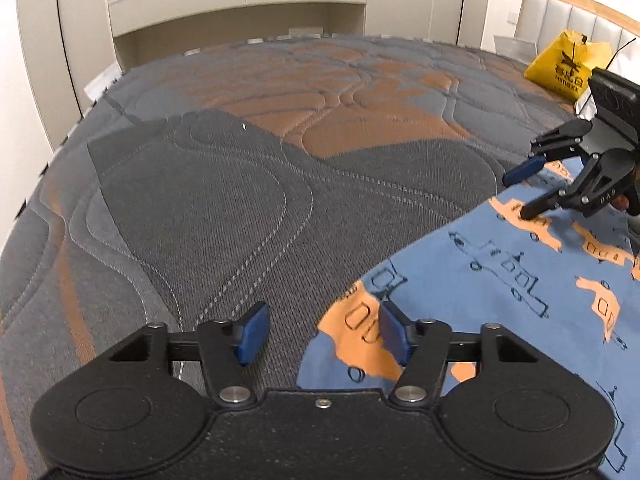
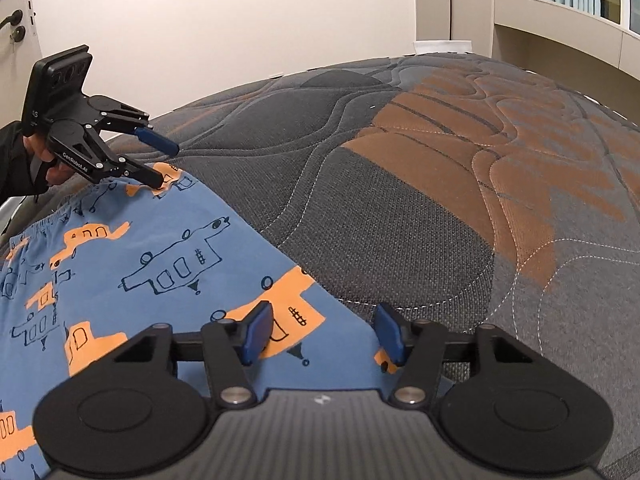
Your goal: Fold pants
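The soft, limp pants look best pinched at their edge, both the left gripper and the right gripper half-open, grasping nothing yet

Black hand-held gripper — blue pads (silver screws), black sleeve

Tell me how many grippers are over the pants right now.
2. The left gripper straddles one corner of the blue pants; the right gripper straddles the other corner along the same edge.
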